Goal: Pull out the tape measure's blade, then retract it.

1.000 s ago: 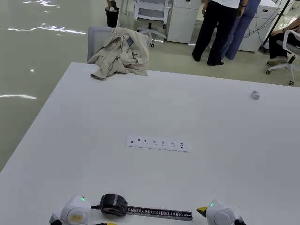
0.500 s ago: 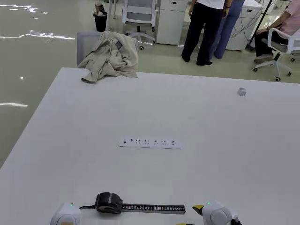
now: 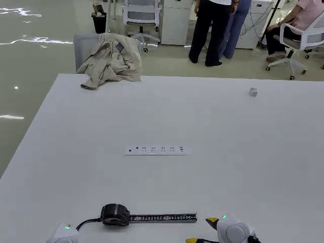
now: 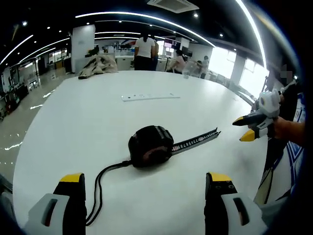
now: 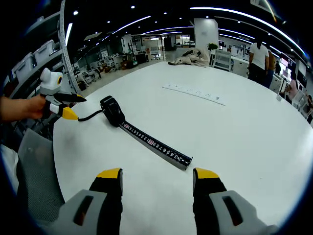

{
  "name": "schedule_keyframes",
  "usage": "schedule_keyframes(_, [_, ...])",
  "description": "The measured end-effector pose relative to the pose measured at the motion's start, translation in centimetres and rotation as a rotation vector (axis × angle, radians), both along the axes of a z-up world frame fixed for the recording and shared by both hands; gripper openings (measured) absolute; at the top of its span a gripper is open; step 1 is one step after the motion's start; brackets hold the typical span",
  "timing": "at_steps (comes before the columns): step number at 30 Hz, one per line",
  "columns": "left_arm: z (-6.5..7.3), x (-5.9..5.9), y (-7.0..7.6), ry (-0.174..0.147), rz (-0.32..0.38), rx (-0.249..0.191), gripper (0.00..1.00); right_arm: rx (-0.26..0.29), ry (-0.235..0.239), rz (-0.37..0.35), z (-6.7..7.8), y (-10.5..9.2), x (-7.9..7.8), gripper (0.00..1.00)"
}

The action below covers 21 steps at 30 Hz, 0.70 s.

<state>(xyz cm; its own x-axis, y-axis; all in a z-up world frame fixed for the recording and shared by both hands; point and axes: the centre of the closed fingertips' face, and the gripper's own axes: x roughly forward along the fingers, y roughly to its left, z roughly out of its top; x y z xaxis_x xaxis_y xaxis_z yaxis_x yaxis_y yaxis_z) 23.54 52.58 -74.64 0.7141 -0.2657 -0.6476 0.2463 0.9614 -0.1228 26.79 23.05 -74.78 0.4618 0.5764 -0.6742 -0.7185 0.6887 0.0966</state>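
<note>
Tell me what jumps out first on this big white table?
A black tape measure lies at the near edge of the white table, its blade pulled out flat toward the right. An open yellow-tipped gripper sits at each end: the left gripper by the tape measure, the right gripper by the blade's tip. Farther off, a white power strip sits mid-table.

left claw [image 3: 63, 235] and right claw [image 3: 202, 231] cut off at head view's bottom edge, far object [image 3: 253, 91] too small to tell

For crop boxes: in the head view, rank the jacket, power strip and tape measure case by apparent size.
1. jacket
2. power strip and tape measure case, about alike: strip longer, case thicker and nearer.
</note>
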Motion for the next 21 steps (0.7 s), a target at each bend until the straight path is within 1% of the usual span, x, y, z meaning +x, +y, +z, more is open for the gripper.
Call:
schedule_keyframes(6, [0.1,-0.9,0.1,0.008,0.027,-0.008,1.0,0.002,0.001,-0.005,0.3,-0.1,-0.9,0.63])
schedule_keyframes(8, [0.2,-1.2,0.0,0.008,0.037,-0.019,1.0,0.004,0.002,-0.008,0.5,-0.2,-1.3,0.64])
schedule_keyframes(9, [0.2,-1.4,0.0,0.01,0.038,-0.016,1.0,0.006,0.003,-0.012,0.5,-0.2,-1.5,0.64])
schedule_keyframes(10, [0.1,-1.6,-0.1,0.011,0.039,-0.017,1.0,0.004,0.003,-0.015,0.5,-0.2,-1.7,0.64])
schedule_keyframes(11, [0.1,-1.8,-0.1,0.015,0.049,-0.023,1.0,-0.01,0.002,-0.032,0.3,-0.5,-1.8,0.64])
schedule_keyframes(12, [0.0,-1.9,-0.2,0.02,0.052,-0.029,1.0,-0.016,0.0,-0.031,0.3,-0.6,-2.0,0.64])
schedule_keyframes(14, [-0.2,-2.3,-0.6,0.027,0.051,-0.042,1.0,-0.003,0.003,-0.035,0.5,-0.4,-2.6,0.64])
schedule_keyframes(16, [-0.4,-2.8,-1.0,0.033,0.044,-0.037,1.0,-0.003,0.0,-0.035,0.5,-0.4,-3.2,0.65])
schedule_keyframes(19, [-0.1,-3.2,-1.2,0.034,0.048,-0.051,1.0,0.0,0.001,-0.047,0.7,-0.4,-3.7,0.66])
schedule_keyframes(21, [0.3,-3.5,-1.4,0.028,0.045,-0.051,1.0,-0.001,-0.003,-0.047,0.9,-0.4,-4.0,0.66])
